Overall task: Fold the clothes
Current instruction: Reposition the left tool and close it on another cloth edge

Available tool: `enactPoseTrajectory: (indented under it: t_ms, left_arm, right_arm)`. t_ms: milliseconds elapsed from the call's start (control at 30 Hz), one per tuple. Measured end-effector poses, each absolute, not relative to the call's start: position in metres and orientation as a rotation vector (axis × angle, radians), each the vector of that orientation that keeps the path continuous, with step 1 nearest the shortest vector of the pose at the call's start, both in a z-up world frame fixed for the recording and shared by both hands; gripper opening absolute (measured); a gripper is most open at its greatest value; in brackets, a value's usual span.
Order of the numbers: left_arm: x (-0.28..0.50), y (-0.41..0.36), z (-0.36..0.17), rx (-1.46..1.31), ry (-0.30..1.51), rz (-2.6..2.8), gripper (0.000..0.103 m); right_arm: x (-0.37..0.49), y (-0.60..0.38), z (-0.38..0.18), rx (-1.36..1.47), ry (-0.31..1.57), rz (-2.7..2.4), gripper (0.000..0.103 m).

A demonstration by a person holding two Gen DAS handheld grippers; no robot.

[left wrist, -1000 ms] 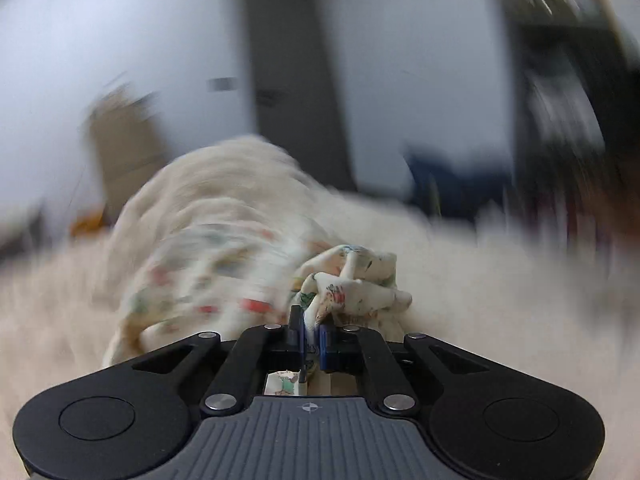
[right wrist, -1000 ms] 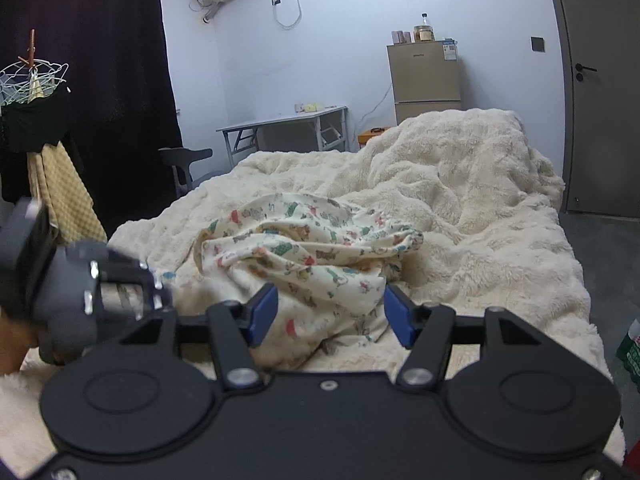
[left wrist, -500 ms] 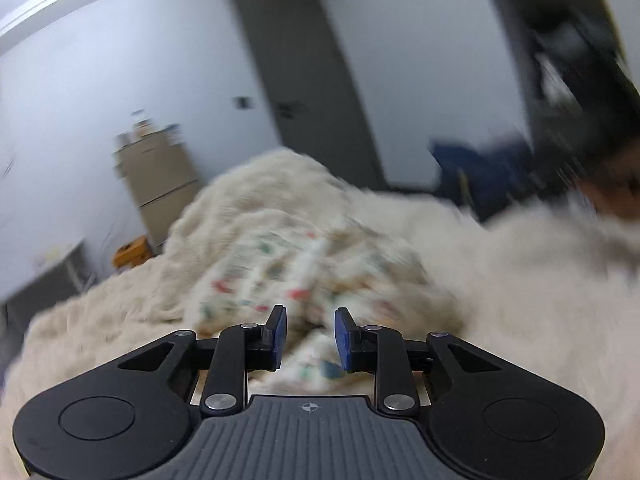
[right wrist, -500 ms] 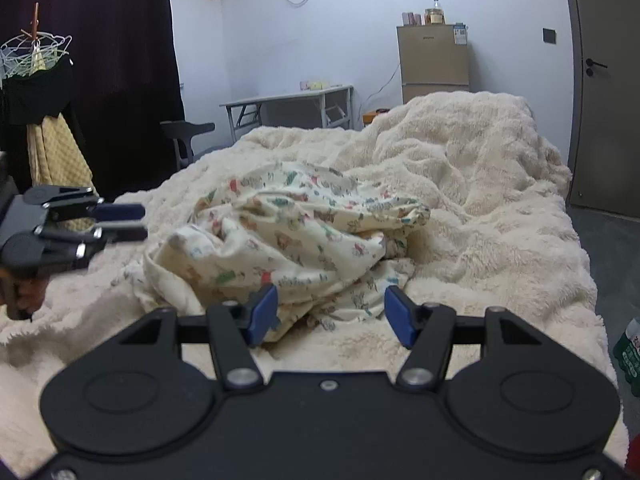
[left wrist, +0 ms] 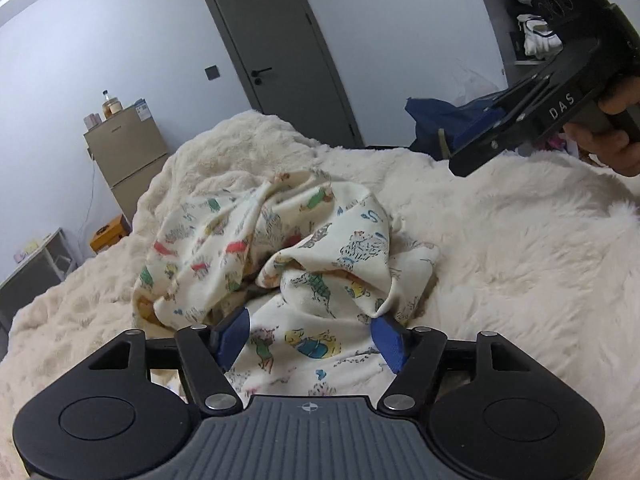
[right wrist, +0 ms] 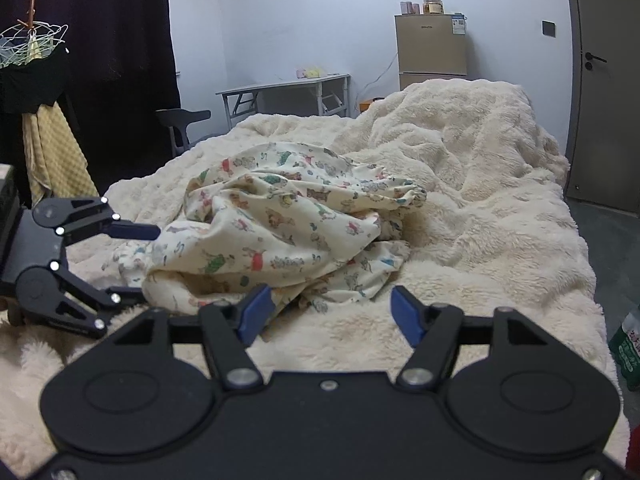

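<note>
A crumpled cream garment [left wrist: 288, 256] printed with small coloured animals lies in a heap on the fluffy cream blanket [left wrist: 520, 264] of a bed. My left gripper [left wrist: 312, 336] sits low at the heap's near edge. Its jaws are opening, with loose cloth lying between the blue pads [left wrist: 234, 334] and not pinched. In the right wrist view the garment [right wrist: 288, 224] fills the middle and the left gripper [right wrist: 132, 264] stands at its left side. My right gripper [right wrist: 331, 312] hovers just in front of the heap with its jaws opening; only a hem lies near its left pad. A hand [left wrist: 612, 144] holds the right gripper [left wrist: 500, 128].
A grey door [left wrist: 280, 52] and a small fridge [right wrist: 432, 48] stand beyond the bed. A folding table [right wrist: 288, 88] and chair [right wrist: 184, 120] stand behind it. A rack with a yellow towel [right wrist: 52, 152] hangs before a dark curtain. The blanket bunches up at the back right [right wrist: 480, 128].
The left gripper let go of the bunched cloth, its jaws spread wide, and it rolled and sank toward the heap, which dropped onto the blanket. The right gripper stayed put, jaws slightly wider.
</note>
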State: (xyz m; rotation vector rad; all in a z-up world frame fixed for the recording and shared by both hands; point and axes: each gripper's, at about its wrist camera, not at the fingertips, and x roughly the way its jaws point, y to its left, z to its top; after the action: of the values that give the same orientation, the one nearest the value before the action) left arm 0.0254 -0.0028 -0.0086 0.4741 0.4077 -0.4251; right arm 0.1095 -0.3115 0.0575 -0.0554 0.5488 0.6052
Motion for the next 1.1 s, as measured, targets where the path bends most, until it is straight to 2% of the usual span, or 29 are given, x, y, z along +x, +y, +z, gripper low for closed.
enactPoseTrajectory:
  t_ms: [367, 1000, 1033, 1067, 1100]
  left_arm:
    - [0.030, -0.001, -0.008, 0.468, 0.413, -0.426, 0.066]
    - [0.036, -0.008, -0.007, 0.496, 0.399, -0.443, 0.065]
    - [0.040, -0.009, -0.007, 0.483, 0.411, -0.462, 0.048]
    - [0.044, -0.010, -0.006, 0.467, 0.422, -0.479, 0.023]
    - [0.048, -0.010, -0.004, 0.440, 0.425, -0.480, 0.013]
  right_arm:
    - [0.109, -0.304, 0.055, -0.068, 0.553, 0.618, 0.067]
    - [0.110, -0.301, 0.054, -0.065, 0.559, 0.624, 0.068]
    - [0.110, -0.301, 0.053, -0.065, 0.560, 0.623, 0.068]
    - [0.111, -0.301, 0.053, -0.062, 0.562, 0.622, 0.068]
    - [0.111, -0.302, 0.053, -0.062, 0.563, 0.621, 0.068]
